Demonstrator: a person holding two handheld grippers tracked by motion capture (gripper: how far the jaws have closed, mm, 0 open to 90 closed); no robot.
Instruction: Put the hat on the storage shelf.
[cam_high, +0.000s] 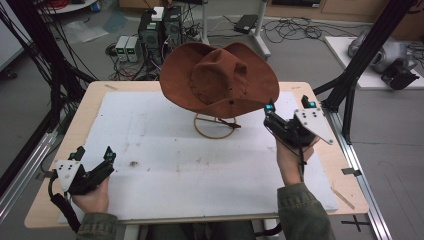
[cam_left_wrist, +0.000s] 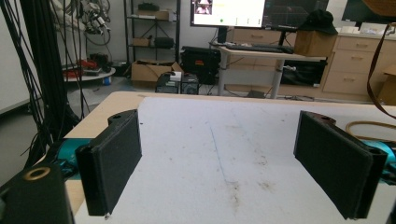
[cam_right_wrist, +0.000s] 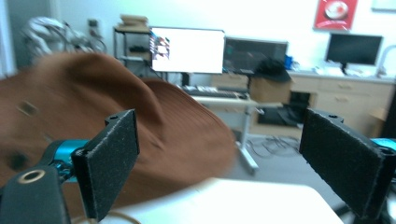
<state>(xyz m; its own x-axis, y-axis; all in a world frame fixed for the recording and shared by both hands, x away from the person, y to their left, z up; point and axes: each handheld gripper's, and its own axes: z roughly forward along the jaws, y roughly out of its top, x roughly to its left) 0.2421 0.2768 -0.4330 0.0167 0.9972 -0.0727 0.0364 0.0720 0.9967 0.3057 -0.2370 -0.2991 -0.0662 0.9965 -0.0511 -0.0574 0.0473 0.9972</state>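
Note:
A brown wide-brimmed hat (cam_high: 220, 80) rests tilted on a thin wire stand (cam_high: 215, 129) at the back middle of the white mat (cam_high: 150, 160). My right gripper (cam_high: 289, 105) hovers just right of the hat's brim, open, with nothing between its pads. In the right gripper view the hat (cam_right_wrist: 154, 116) is blurred to the left of the open right gripper (cam_right_wrist: 219, 158). My left gripper (cam_high: 94, 151) sits near the table's front left corner, held by a hand. Its jaws stand wide over bare mat in the left gripper view (cam_left_wrist: 219, 158), where the stand's ring (cam_left_wrist: 369, 125) shows at far right.
The wooden table (cam_high: 75, 125) carries the stained white mat. A black frame strut (cam_high: 360, 65) rises at the back right corner, and black cables (cam_high: 45, 65) hang at the left. Computers (cam_high: 160, 30) and cables lie on the floor behind.

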